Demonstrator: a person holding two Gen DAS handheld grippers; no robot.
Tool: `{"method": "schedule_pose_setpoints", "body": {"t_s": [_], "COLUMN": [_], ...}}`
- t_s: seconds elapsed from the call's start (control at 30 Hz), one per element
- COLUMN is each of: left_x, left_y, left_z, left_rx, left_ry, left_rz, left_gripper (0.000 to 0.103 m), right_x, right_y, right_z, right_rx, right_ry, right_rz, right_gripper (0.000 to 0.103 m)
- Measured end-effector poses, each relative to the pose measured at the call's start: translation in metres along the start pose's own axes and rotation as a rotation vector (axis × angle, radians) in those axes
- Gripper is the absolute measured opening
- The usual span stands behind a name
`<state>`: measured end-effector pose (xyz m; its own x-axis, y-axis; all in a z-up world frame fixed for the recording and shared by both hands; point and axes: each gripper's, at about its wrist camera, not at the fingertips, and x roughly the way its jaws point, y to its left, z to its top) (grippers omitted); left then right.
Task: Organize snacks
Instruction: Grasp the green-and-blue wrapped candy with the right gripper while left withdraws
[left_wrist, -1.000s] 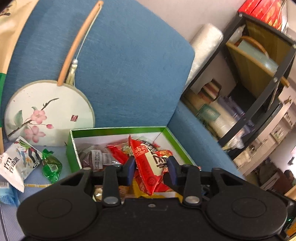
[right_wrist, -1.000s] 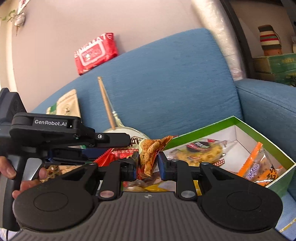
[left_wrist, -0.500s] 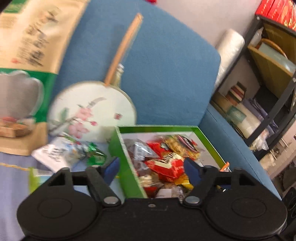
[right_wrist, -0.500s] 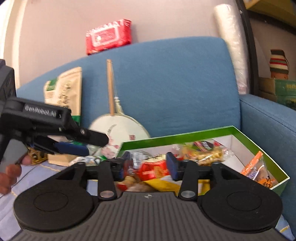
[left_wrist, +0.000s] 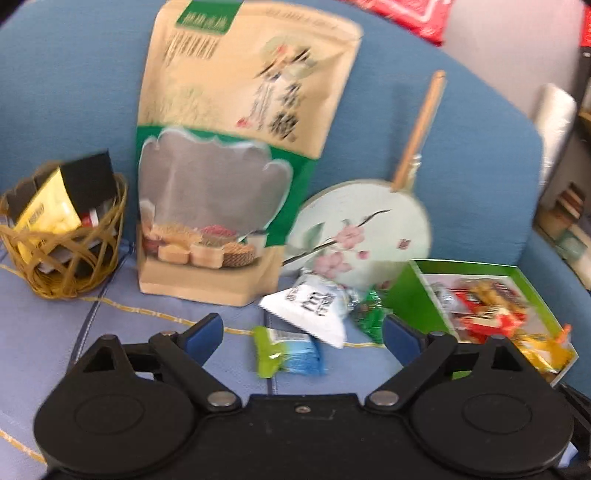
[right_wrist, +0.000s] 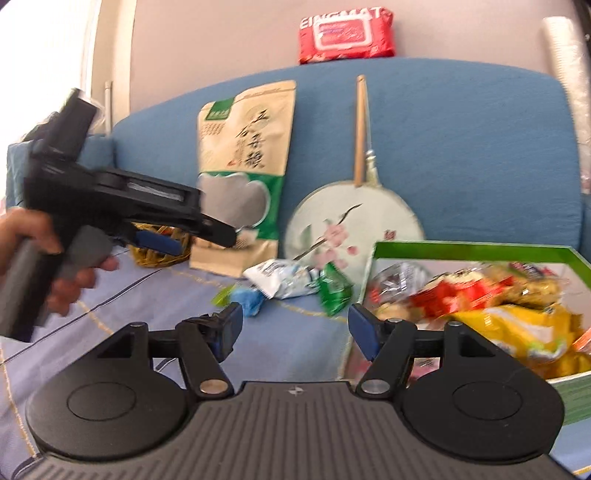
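Between pickups over loose packets on the blue sofa seat (left_wrist: 55, 332), left gripper (left_wrist: 303, 332) released and empty, right gripper (right_wrist: 295, 325) opening, nothing between its jaws, next likely gathering the green-and-blue wrapped snack (left_wrist: 288, 356) toward the green-rimmed cardboard box (left_wrist: 410, 295).

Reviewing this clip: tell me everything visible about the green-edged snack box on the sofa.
The green-edged snack box is an open, lidless tray, seemingly cardboard, green outside and on the rim, white inside. It sits flat on the blue sofa seat at the right, near the armrest. It is heaped with wrapped snacks: red, yellow, orange and clear packets. A green candy packet lies just outside its left wall; the round painted fan stands behind that corner. No fingers touch it.
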<state>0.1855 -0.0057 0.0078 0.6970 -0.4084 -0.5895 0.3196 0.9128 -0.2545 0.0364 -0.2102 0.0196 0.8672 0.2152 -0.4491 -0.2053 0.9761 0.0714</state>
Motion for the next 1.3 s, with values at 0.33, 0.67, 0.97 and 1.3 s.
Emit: {"method": "schedule_pose_setpoints", "body": {"t_s": [0.33, 0.67, 0.97, 1.3], "left_x": [0.061, 0.018, -0.005, 0.017], "left_y": [0.010, -0.005, -0.018, -0.045], "left_z": [-0.009, -0.049, -0.026, -0.006], "left_rx": [-0.052, 0.001, 0.011, 0.093], "left_ry": [0.100, 0.273, 0.190, 0.117], "left_rz": [-0.019, -0.229, -0.242, -0.203], "left_gripper": [0.082, 0.013, 0.066, 0.065], "right_x": [0.004, 0.014, 0.049, 0.026], "right_y": [0.002, 0.023, 0.040, 0.036], "right_z": [-0.003, -0.010, -0.022, -0.017], "right_rx": [0.005, -0.063, -0.128, -0.151], "right_ry": [0.019, 0.112, 0.182, 0.348], "right_rz": [0.037, 0.142, 0.158, 0.101], "right_gripper": [0.103, 0.103, 0.101, 0.049]}}
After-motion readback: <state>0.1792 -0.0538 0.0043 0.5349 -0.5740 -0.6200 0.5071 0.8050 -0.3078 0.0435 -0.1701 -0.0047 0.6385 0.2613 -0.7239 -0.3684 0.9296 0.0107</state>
